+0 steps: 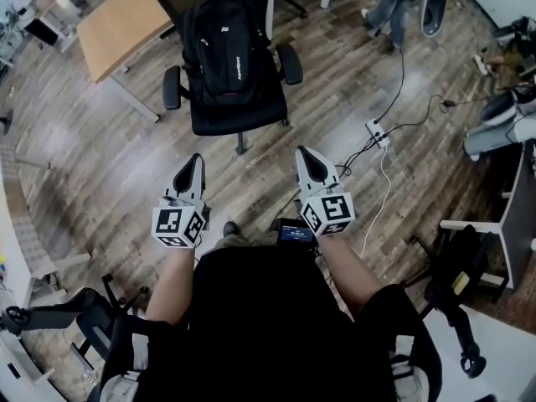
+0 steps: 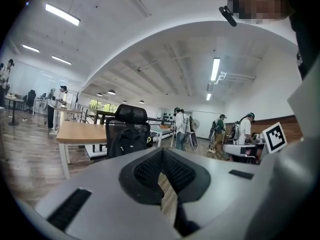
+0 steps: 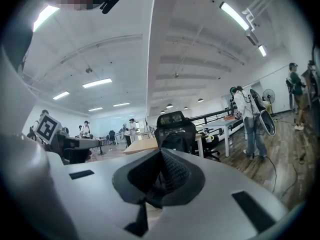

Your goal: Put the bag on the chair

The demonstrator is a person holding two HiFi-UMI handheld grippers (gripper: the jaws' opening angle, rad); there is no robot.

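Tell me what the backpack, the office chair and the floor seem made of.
Backpack: black matte woven fabric, judging by soft folds. Office chair: black cloth or mesh seat, probably plastic armrests. Floor: wood-grain planks with seams; real wood or laminate is unclear.

The black fabric backpack point(image 1: 222, 44) is sitting on the black mesh office chair point(image 1: 239, 114), against its backrest. The light wooden desk point(image 1: 121, 23) is standing behind the chair, to its left. The white power strip point(image 1: 376, 132) is lying on the plank floor point(image 1: 100, 166) to the chair's right. The left gripper point(image 1: 196, 159) and the right gripper point(image 1: 303, 153) are hanging side by side before the chair, well apart from it.
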